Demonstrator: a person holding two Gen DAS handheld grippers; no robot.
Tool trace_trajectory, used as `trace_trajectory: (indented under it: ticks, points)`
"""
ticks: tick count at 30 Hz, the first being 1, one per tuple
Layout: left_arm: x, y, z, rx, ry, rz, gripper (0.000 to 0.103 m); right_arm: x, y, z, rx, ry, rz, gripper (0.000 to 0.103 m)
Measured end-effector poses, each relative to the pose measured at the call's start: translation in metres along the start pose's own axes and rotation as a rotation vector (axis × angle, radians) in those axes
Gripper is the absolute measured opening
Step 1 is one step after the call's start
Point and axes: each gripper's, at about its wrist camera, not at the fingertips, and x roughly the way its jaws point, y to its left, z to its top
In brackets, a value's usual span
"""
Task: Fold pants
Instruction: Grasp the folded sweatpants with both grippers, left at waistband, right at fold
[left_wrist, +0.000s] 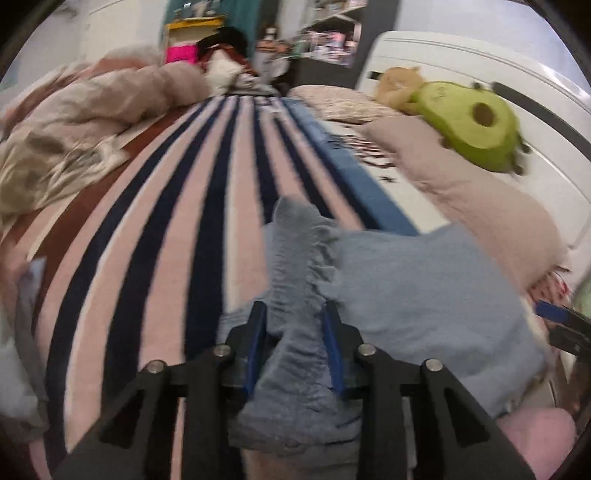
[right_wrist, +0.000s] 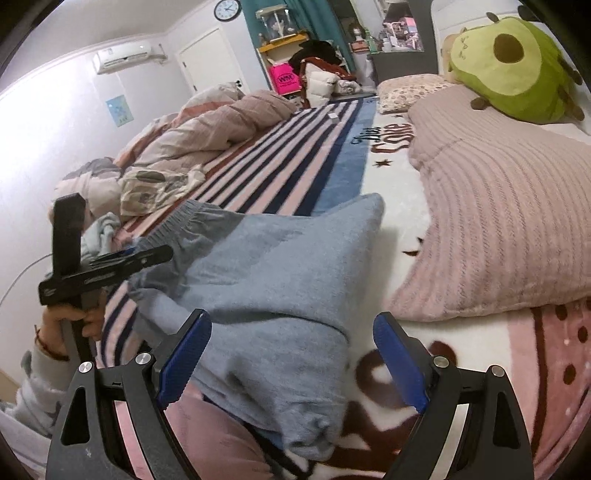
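Grey-blue pants (left_wrist: 406, 288) lie partly folded on the striped blanket (left_wrist: 166, 229). My left gripper (left_wrist: 295, 332) is shut on the bunched elastic waistband (left_wrist: 299, 258), which fills the gap between its blue pads. In the right wrist view the left gripper (right_wrist: 162, 254) comes in from the left, held by a hand (right_wrist: 70, 317), its tip on the waistband (right_wrist: 188, 214). My right gripper (right_wrist: 291, 325) stands wide open over the near end of the pants (right_wrist: 277, 258), with cloth under it and its pads touching nothing. One of its fingers (left_wrist: 554, 314) shows at the right edge of the left wrist view.
A pink knit pillow (right_wrist: 498, 221) lies close on the right, with a green avocado plush (right_wrist: 517, 62) behind it. A crumpled duvet (right_wrist: 192, 140) is heaped along the left of the bed. Pink-trousered legs (right_wrist: 207, 435) are at the near edge. Cluttered shelves stand at the back.
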Motion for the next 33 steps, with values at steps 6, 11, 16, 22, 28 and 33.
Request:
trace_trajectory:
  ticks: [6, 11, 16, 22, 28, 33]
  points:
    - [-0.002, 0.019, -0.021, -0.045, 0.038, 0.001, 0.043, 0.004, -0.027, -0.013, 0.065, 0.045, -0.049, 0.087]
    - [-0.020, 0.029, -0.015, -0.080, 0.034, -0.084, 0.056, 0.001, -0.034, -0.011, 0.092, 0.046, -0.017, 0.087]
    - [-0.021, 0.013, -0.006, -0.056, 0.027, -0.142, 0.064, 0.007, -0.026, 0.007, 0.061, 0.013, -0.006, 0.087]
    - [-0.008, 0.005, -0.019, -0.043, 0.085, -0.197, 0.065, 0.035, -0.014, -0.009, -0.038, 0.094, -0.086, 0.087]
    - [-0.006, 0.000, -0.021, -0.015, 0.100, -0.219, 0.067, 0.032, -0.020, -0.026, -0.038, 0.145, -0.054, 0.088]
    - [-0.003, 0.005, -0.001, -0.033, 0.110, -0.176, 0.068, 0.020, -0.028, -0.007, 0.027, 0.093, 0.043, 0.088]
